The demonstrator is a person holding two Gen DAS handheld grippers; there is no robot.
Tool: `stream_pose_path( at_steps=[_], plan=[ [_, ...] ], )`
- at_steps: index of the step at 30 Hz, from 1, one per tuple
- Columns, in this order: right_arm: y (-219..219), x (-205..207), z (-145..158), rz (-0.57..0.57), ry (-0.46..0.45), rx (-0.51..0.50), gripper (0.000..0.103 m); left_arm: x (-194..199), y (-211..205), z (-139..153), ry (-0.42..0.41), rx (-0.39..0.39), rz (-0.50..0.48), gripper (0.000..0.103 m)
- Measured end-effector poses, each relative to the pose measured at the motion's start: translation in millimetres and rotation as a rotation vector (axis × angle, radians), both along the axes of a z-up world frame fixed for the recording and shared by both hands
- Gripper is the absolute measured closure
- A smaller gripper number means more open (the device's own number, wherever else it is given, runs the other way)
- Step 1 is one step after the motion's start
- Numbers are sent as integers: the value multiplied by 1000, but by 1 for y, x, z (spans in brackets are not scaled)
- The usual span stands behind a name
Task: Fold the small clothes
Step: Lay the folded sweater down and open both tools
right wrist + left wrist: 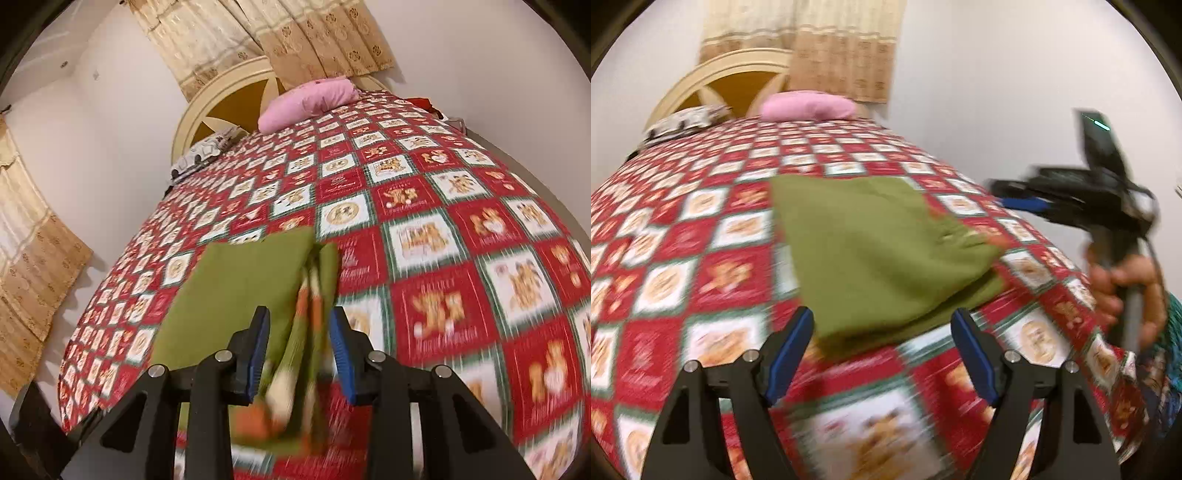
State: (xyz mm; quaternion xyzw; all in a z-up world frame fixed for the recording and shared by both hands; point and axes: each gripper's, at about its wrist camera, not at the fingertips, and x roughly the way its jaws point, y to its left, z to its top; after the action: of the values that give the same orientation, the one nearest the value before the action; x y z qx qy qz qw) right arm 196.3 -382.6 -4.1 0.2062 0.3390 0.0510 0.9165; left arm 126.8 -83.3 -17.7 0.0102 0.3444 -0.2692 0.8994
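An olive green small garment (882, 254) lies folded on the red and white patterned bedspread (713, 236). My left gripper (882, 325) is open just above the garment's near edge, holding nothing. In the right wrist view the same garment (240, 291) shows its orange and white trimmed edge between the fingers. My right gripper (299, 332) is open around that edge, not closed on it. The right gripper also shows in the left wrist view (1015, 195), held in a hand at the right, beyond the garment's right corner.
A pink pillow (809, 105) and a grey and white patterned pillow (687, 120) lie at the head of the bed by a cream headboard (738, 74). Beige curtains (827, 44) hang behind. The bed's right edge (1115, 332) is near the hand.
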Motion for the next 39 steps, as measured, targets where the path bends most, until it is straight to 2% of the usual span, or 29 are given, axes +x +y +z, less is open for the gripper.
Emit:
stream_pose_path(
  at_steps=[3, 5, 9, 12, 14, 16, 20, 21, 22, 23, 28, 29, 31, 34, 39],
  plan=[
    [21, -19, -1, 28, -3, -11, 69, 6, 21, -13, 70, 4, 75, 24],
    [41, -24, -4, 45, 8, -87, 69, 13, 25, -21, 105, 15, 112, 24],
    [70, -23, -6, 80, 21, -241, 69, 17, 13, -27, 114, 54, 115, 24],
    [72, -14, -8, 83, 26, -278, 69, 24, 1, -32, 92, 115, 150, 24],
    [69, -4, -18, 76, 61, -274, 69, 36, -3, -40, 120, 150, 206, 21],
    [66, 5, -30, 82, 102, -274, 69, 46, -1, -43, 166, 121, 241, 19],
    [68, 5, -53, 102, 153, -253, 69, 56, -4, -39, 153, 139, 295, 19],
    [68, 4, -56, 96, 162, -256, 74, 56, -2, -39, 149, 141, 311, 20],
    [68, 3, -57, 95, 166, -251, 90, 55, 1, -40, 148, 134, 321, 25],
    [66, 3, -57, 98, 167, -235, 94, 53, 5, -41, 150, 125, 316, 35],
    [46, -13, -55, 34, 144, -152, 96, 49, 11, -35, 146, 87, 260, 57],
    [42, -16, -58, 26, 147, -122, 96, 49, 12, -34, 147, 76, 246, 59],
    [38, -21, -65, 20, 150, -81, 97, 47, 11, -35, 140, 99, 233, 59],
    [41, -24, -68, 15, 145, -88, 97, 42, 11, -42, 134, 125, 225, 57],
    [46, -25, -62, 34, 148, -132, 97, 34, 22, -38, 139, 132, 203, 41]
  ],
)
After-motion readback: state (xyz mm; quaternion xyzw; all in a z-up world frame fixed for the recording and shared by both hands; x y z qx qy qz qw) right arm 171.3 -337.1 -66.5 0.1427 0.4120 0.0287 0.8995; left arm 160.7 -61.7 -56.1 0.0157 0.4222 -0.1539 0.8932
